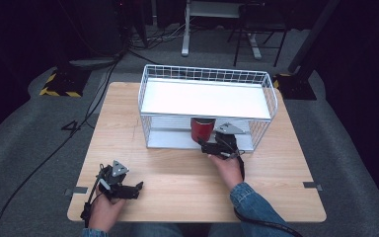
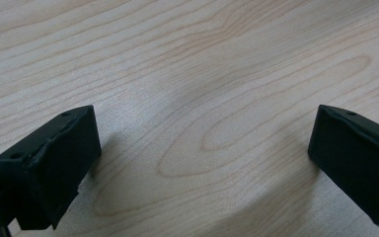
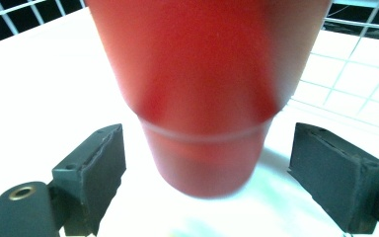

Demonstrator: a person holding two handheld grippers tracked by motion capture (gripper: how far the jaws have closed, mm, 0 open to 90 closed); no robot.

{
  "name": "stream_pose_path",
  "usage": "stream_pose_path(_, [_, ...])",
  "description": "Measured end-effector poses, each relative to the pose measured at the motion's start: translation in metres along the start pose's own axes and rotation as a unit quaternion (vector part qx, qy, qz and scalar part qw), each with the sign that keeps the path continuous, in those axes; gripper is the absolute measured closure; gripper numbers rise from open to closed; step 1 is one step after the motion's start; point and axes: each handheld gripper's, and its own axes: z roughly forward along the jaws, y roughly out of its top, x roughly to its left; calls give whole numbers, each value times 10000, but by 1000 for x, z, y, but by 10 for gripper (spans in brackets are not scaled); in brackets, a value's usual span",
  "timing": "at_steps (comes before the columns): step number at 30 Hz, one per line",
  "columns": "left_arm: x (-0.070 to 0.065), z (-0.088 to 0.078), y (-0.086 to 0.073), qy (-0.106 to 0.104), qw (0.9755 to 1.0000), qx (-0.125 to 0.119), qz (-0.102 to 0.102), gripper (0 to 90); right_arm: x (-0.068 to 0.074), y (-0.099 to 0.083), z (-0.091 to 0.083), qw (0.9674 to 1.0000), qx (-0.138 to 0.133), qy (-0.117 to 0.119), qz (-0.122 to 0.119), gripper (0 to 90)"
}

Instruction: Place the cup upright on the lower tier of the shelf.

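A red cup (image 1: 202,129) stands upright on the lower shelf of a white wire rack (image 1: 206,98). In the right gripper view the red cup (image 3: 205,94) looms close between the two black jaws, which stand apart on either side of its base without touching it. My right gripper (image 1: 216,145) is open at the rack's front opening, right beside the cup. My left gripper (image 1: 128,190) rests low over the wooden table (image 1: 177,182) near its front left. The left gripper (image 2: 205,158) is open, with bare wood between the jaws.
The rack's white top shelf (image 1: 205,98) overhangs the cup, and wire walls close its sides and back. The rack's lower white shelf (image 3: 39,89) spreads around the cup. Chair and desk legs (image 1: 246,34) stand on the grey floor beyond the table.
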Motion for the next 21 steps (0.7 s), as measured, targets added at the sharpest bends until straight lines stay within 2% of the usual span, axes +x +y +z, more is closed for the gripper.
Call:
stream_pose_path(4, [0,0,0,1,10000,1,1,2,-1,-1,-14,10000,18,72,-52,147])
stream_pose_path(6, [0,0,0,0,10000,1,1,2,-2,0,-24,9999,6,133,1,147])
stream_pose_path(11, [0,0,0,-11,10000,-1,12,2,-4,1,-44,9997,47,177,-174,152])
stream_pose_path(16, [0,0,0,-11,10000,-2,10,2,-7,-2,-61,9996,34,226,-178,153])
stream_pose_path(21, [0,0,0,-12,10000,-1,14,2,-13,-7,-80,9991,74,218,-345,153])
